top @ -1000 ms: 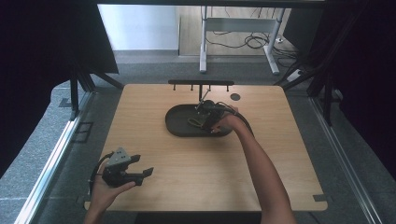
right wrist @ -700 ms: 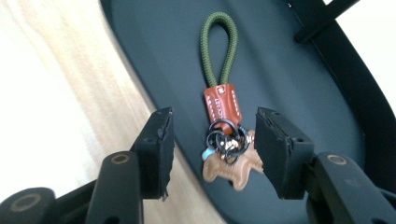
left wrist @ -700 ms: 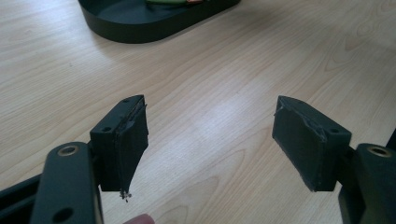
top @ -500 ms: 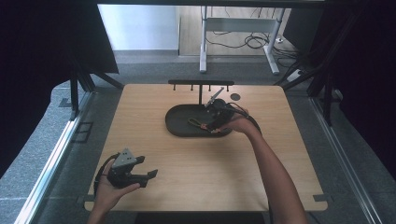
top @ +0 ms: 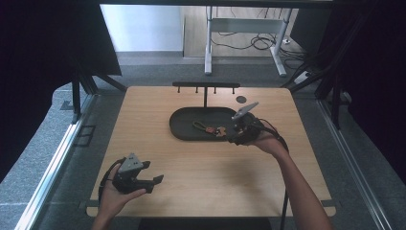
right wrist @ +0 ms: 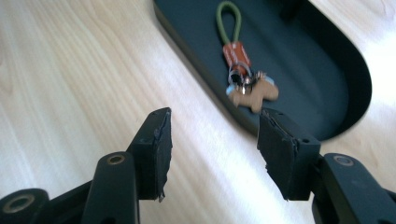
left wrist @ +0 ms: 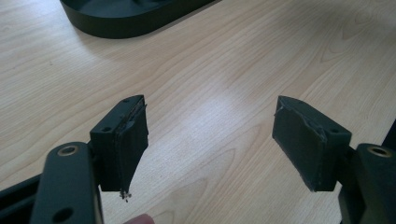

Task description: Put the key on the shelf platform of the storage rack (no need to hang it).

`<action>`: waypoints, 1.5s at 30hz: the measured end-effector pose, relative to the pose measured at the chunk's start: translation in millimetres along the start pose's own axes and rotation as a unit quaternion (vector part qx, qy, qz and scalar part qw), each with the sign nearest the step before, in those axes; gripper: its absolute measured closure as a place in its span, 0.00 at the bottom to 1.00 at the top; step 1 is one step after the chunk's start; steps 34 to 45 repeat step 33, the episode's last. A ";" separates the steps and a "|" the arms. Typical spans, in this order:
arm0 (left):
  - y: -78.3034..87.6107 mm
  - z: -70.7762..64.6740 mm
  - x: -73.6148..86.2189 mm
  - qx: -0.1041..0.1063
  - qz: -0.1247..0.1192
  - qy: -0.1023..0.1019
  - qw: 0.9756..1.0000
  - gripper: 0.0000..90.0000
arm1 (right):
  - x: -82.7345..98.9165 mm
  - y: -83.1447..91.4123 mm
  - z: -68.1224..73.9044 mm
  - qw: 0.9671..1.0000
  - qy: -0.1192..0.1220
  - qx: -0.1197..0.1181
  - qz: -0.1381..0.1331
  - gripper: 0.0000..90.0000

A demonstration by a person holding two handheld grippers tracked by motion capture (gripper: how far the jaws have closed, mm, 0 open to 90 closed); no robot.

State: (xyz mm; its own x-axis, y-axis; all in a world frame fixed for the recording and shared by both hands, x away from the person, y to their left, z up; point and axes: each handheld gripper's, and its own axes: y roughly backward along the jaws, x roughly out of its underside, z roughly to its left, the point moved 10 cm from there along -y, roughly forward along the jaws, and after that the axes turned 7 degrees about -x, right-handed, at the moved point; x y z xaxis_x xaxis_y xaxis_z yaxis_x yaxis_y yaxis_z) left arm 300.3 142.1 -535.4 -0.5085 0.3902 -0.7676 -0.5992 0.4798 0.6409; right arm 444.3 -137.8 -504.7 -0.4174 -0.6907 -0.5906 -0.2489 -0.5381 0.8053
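Note:
A keychain with an olive loop, an orange tag and a tan charm lies in the black oval tray; from above the keychain rests near the right end of the tray. My right gripper sits at the tray's right end, open, its jaws empty and just short of the tray rim. My left gripper is held near the table's front left, open, with only bare wood between its jaws.
A black rack with hooks stands behind the tray. A small dark disc lies at the back right. The wooden table stretches between the two grippers. Table legs and cables sit on the floor beyond.
My right gripper has drawn back from over the tray to its right end, leaving the keychain lying in the tray. The left gripper has shifted slightly right.

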 end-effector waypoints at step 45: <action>-6.9 -8.2 0.9 0.004 0.010 -0.008 1.000 0.30 | 127.7 10.8 12.8 0.993 -0.101 0.040 -0.038 0.44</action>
